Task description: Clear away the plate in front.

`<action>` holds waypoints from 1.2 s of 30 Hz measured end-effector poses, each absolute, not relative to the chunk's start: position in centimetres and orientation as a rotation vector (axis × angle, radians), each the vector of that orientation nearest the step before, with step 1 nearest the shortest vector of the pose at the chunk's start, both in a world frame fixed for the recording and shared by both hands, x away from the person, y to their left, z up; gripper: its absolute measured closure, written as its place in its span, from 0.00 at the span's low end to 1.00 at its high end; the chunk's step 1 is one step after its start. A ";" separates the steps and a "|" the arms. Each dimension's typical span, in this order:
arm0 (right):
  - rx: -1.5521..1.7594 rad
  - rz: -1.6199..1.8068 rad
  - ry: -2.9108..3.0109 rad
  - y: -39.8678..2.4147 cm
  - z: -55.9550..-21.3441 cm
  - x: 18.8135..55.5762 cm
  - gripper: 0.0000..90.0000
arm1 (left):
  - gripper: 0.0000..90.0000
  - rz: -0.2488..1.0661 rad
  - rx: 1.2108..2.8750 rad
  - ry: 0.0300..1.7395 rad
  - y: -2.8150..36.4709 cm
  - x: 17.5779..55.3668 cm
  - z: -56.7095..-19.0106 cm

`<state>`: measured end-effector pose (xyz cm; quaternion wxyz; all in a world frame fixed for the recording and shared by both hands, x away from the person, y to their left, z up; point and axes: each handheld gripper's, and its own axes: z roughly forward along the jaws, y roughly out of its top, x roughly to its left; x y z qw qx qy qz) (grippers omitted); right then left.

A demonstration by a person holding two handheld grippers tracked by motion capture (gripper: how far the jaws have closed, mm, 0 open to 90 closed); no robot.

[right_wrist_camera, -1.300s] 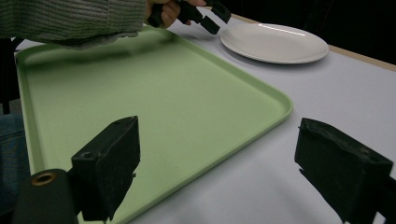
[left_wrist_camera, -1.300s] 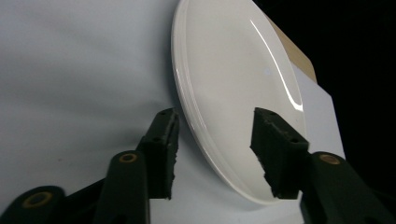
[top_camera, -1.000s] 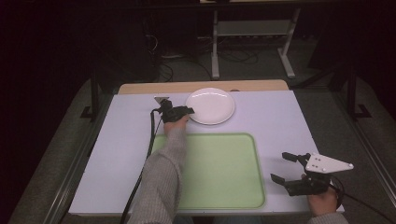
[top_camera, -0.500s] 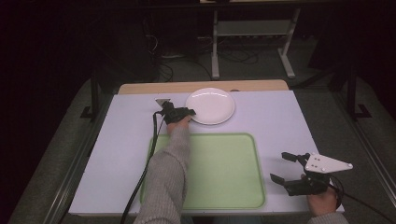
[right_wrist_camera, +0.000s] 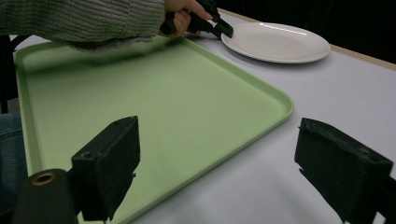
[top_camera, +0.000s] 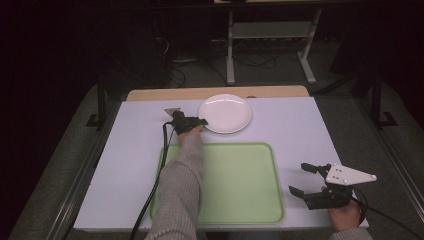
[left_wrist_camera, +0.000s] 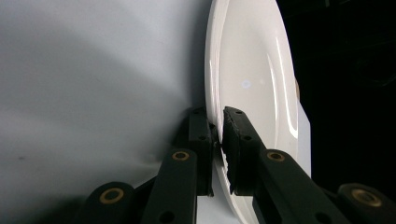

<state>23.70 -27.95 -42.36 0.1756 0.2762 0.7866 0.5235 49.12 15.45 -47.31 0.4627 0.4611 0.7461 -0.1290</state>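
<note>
Left gripper (left_wrist_camera: 217,135) has just closed its jaws onto the near rim of the plate (top_camera: 226,113) beyond the tray (top_camera: 240,185), ready to lift, while the right gripper (top_camera: 302,179) waits wide open.

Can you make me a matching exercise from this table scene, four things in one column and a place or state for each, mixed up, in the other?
Things:
1. plate
2. tray
3. left tool
4. right tool

Places or states:
A. open, held above the table's near right corner
B. green, lying in the middle of the near side
C. white, at the far side of the table
D. jaws just closed onto a rim

Pairs: 1-C, 2-B, 3-D, 4-A
</note>
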 end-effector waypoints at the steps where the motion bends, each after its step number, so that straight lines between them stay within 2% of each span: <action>1: 0.783 1.482 2.229 -27.9 -42.4 23.7 0.15 | 0.91 -0.321 1.126 1.836 15.4 49.1 -47.3; 7: 0.782 1.471 2.231 -27.9 -42.4 23.7 0.15 | 0.93 -0.336 1.097 1.821 15.5 49.1 -47.6; 14: 0.792 1.475 2.235 -27.9 -42.5 23.7 0.15 | 0.96 -0.389 0.974 1.787 15.6 48.7 -48.1; 27: 0.806 1.472 2.230 -27.8 -42.6 23.7 0.15 | 0.96 -0.392 0.932 1.731 15.9 48.5 -47.8; 36: 0.810 1.477 2.222 -28.0 -42.6 23.5 0.15 | 0.96 -0.374 0.946 1.634 15.9 48.0 -45.6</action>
